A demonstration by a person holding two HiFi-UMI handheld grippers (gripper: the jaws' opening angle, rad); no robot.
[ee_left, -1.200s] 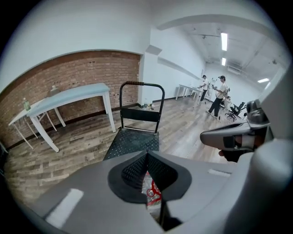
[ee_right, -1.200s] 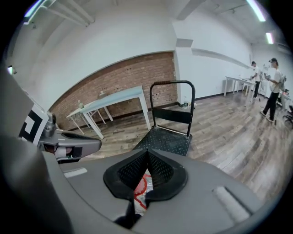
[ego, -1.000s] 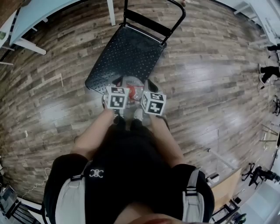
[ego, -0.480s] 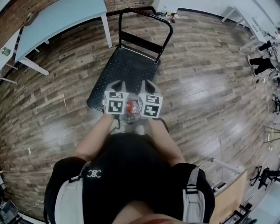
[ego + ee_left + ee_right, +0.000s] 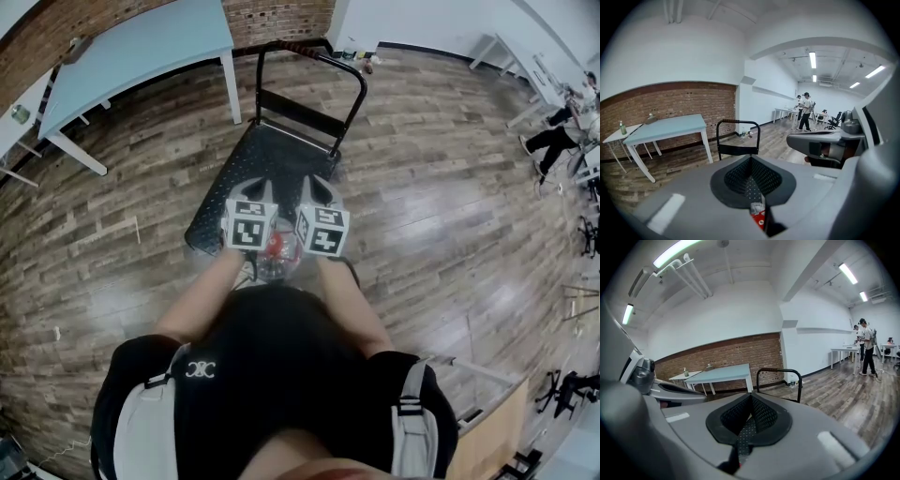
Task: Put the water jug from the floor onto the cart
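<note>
The left gripper [image 5: 251, 187] and the right gripper [image 5: 319, 187] sit side by side at the centre of the head view. Each has its jaws closed together, tips meeting. Between the two, just under their marker cubes [image 5: 248, 225], is the clear water jug [image 5: 275, 251] with its red top. I cannot tell what bears it. Just above them in the frame lies the black perforated cart [image 5: 267, 150], its handle toward the top. A light-blue table [image 5: 141, 42] fills the upper left.
</note>
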